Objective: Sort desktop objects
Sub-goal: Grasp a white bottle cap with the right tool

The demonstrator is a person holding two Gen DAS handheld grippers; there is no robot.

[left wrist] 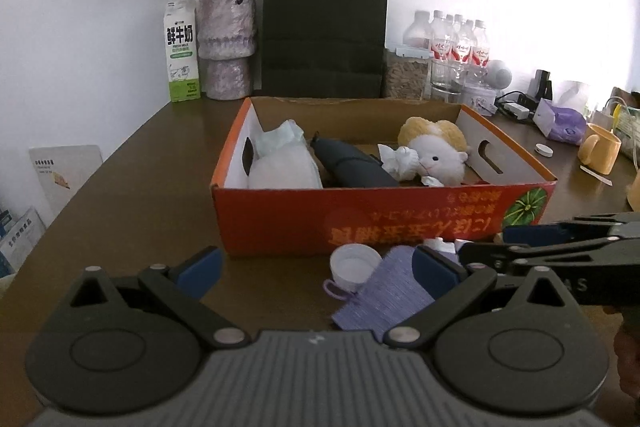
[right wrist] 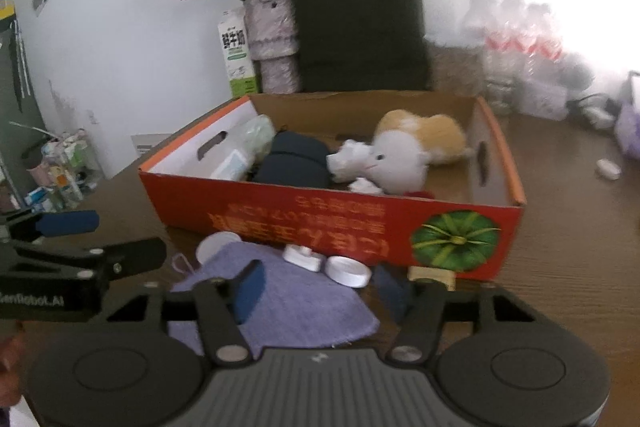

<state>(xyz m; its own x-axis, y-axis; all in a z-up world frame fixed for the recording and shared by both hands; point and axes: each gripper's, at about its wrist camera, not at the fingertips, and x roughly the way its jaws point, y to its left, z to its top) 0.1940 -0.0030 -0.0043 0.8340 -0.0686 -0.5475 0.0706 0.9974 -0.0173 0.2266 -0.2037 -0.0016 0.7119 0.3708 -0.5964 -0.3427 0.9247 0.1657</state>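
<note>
**Readable print on the desk**

The milk carton [left wrist: 182, 51] carries large black characters 鲜牛奶, with small "FRESH MILK" print beneath. The left gripper [right wrist: 68, 223], seen from the right wrist camera, bears "Genrobot.AI" in white on its black arm. The orange box [left wrist: 384, 215] shows yellow characters upside down, too distorted to read.

One open orange cardboard box [left wrist: 360, 215] stands on the table [left wrist: 132, 187], containing one plush toy [left wrist: 436, 151], one dark folded umbrella [left wrist: 352, 165] and one white plastic bag [left wrist: 280, 163]. In front of the box lie one purple cloth [right wrist: 288, 299], two white caps [right wrist: 346, 270] and one small white plug-like item [right wrist: 301, 257]. Behind it stand one black paper bag [left wrist: 324, 27], one milk carton [left wrist: 182, 51], one vase [left wrist: 227, 43] of dried roses, at least four water bottles [left wrist: 460, 43], and one yellow mug [left wrist: 600, 149].
</note>
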